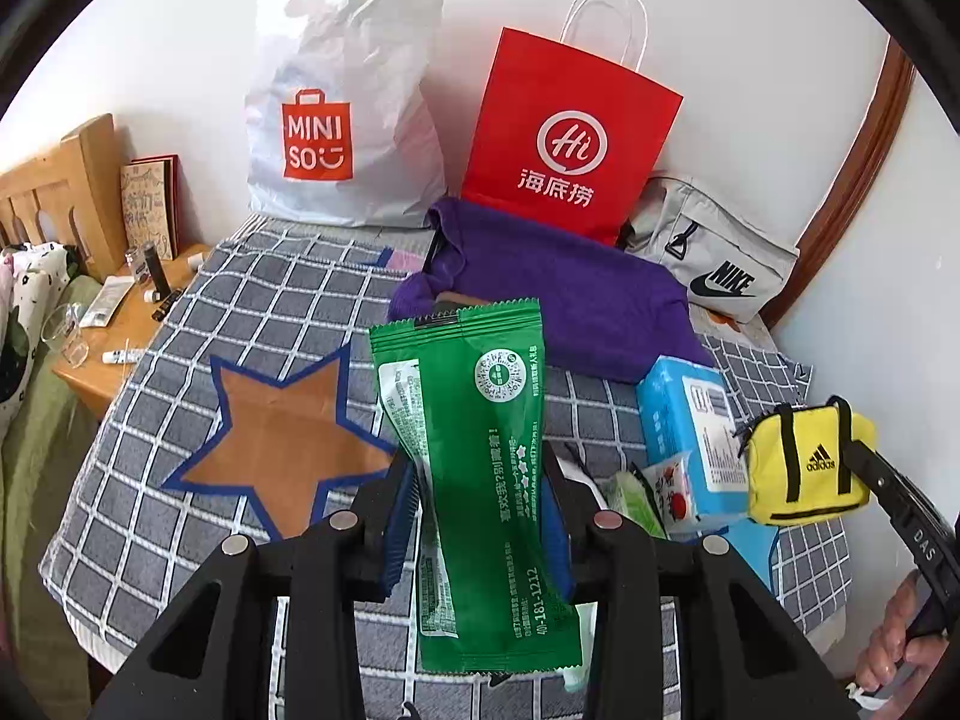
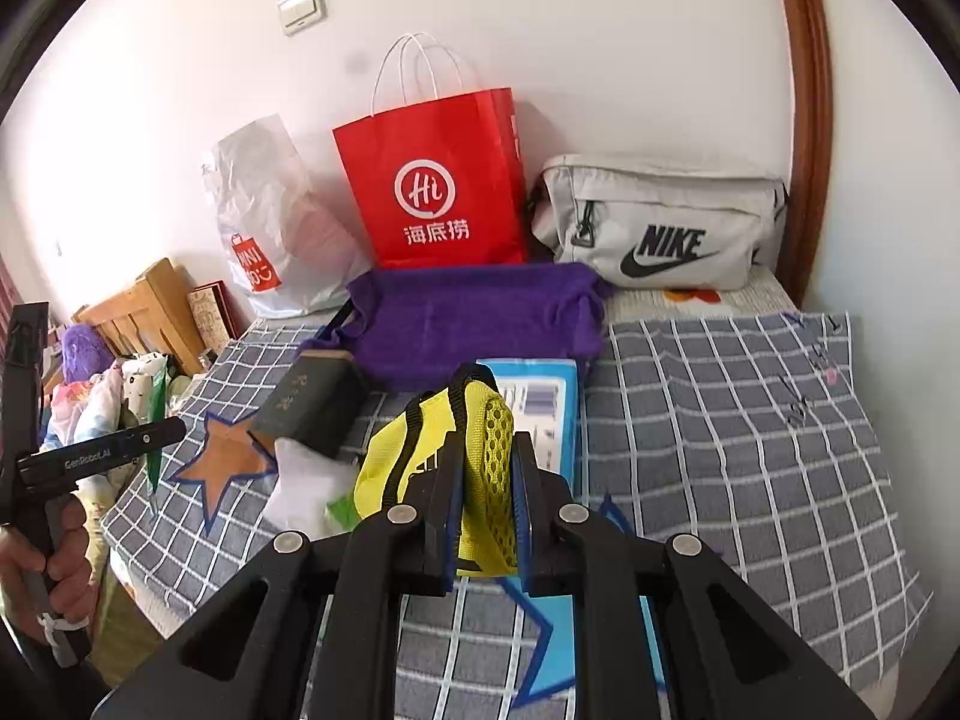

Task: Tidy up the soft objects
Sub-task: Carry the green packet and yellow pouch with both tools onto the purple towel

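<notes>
The step in hand looked like a double pick-up: both items were clear of the bed (image 1: 180,324), whose grey checked cover bore star patches. The left gripper (image 1: 480,516) had its fingers clenched on a green packet (image 1: 480,480), held upright above the cover; the right gripper (image 2: 486,516) gripped a small yellow bag (image 2: 486,468) by its mesh side, over the blue pack (image 2: 540,396). Next, probably, each needed carrying to a container along the wall, the white Miniso bag (image 1: 342,108), the red paper bag (image 1: 564,138) or the grey Nike pouch (image 2: 660,222), and easing in without crumpling. A purple cloth (image 1: 570,300) lay before them, and a wooden nightstand (image 1: 120,336) stood beside the bed.
</notes>
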A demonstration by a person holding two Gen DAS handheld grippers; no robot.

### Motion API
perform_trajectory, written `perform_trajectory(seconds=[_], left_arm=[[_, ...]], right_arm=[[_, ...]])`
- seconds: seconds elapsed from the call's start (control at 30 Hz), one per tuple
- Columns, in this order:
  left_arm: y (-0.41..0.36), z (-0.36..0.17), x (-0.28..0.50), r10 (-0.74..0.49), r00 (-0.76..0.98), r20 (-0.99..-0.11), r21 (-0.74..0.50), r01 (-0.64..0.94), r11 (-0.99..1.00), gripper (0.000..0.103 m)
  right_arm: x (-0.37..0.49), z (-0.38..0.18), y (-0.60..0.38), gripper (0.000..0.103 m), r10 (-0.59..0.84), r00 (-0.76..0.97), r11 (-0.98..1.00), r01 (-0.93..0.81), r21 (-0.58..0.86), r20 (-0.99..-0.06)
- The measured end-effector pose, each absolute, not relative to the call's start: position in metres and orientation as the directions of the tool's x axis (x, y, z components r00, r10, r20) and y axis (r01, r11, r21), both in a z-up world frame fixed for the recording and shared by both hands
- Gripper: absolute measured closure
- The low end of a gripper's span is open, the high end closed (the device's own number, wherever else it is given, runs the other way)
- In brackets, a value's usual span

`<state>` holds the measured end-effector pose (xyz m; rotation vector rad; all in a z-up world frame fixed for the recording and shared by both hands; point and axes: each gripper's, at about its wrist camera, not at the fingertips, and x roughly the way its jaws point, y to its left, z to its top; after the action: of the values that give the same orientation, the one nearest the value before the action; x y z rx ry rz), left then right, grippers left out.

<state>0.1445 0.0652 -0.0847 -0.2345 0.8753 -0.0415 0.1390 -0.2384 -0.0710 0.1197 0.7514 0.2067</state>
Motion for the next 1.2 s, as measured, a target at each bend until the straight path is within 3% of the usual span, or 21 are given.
perform_trajectory(seconds=[1.2], left_arm=[[0.028, -0.085, 0.318, -0.12, 0.61, -0.783, -0.151, 0.001, 0.989, 0.068]], right_arm=[[0.338, -0.075, -0.217, 0.088, 0.269, 0.715, 0.962, -0.171, 0.212, -0.645]])
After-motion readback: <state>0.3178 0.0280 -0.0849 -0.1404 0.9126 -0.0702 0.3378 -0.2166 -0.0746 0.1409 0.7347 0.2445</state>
